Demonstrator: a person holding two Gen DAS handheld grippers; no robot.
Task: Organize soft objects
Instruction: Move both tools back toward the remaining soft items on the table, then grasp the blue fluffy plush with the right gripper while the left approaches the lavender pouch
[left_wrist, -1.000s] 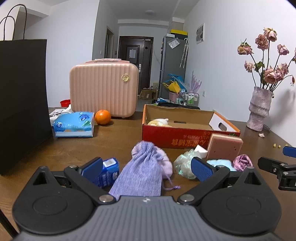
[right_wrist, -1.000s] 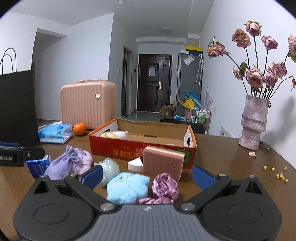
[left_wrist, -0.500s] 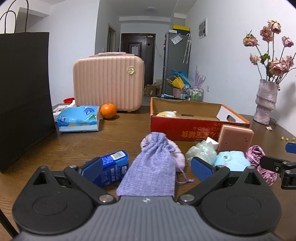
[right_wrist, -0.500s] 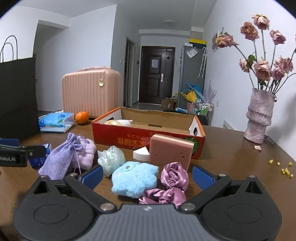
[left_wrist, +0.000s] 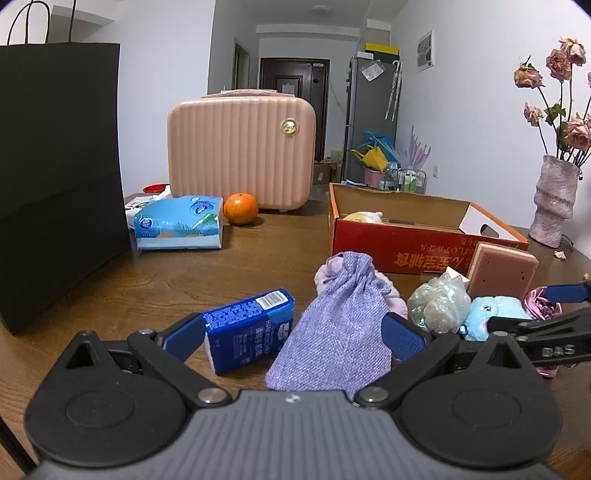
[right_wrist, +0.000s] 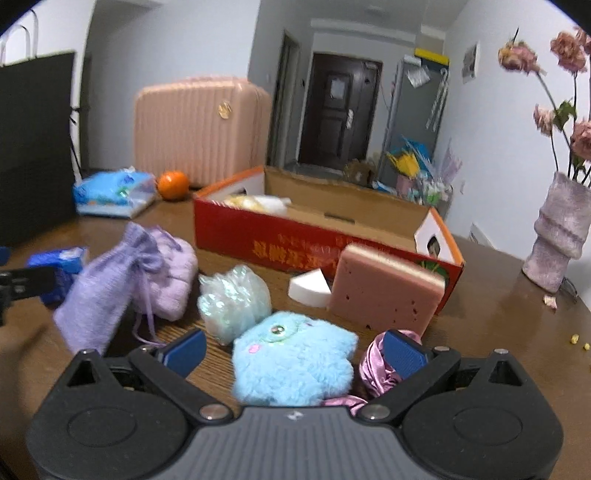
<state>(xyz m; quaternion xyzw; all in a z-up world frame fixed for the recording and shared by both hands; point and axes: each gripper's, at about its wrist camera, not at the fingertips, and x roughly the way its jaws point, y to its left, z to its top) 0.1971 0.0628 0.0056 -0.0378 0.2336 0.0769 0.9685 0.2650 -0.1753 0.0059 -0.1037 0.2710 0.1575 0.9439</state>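
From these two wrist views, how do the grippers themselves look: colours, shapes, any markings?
Both look alike: a dark grey ribbed body, two round black discs, black linkage arms with silver pivot screws, and blue ribbed finger pads. This holds for the left gripper and the right gripper. White letters, partly readable, mark the right gripper's side.

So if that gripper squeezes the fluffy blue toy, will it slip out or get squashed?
The blue plush toy looks furry and puffy, so it will probably squash between the open right gripper fingers rather than slip. It seems light for its bulk and should lift easily. It lies flat on the table, so rolling is unlikely.
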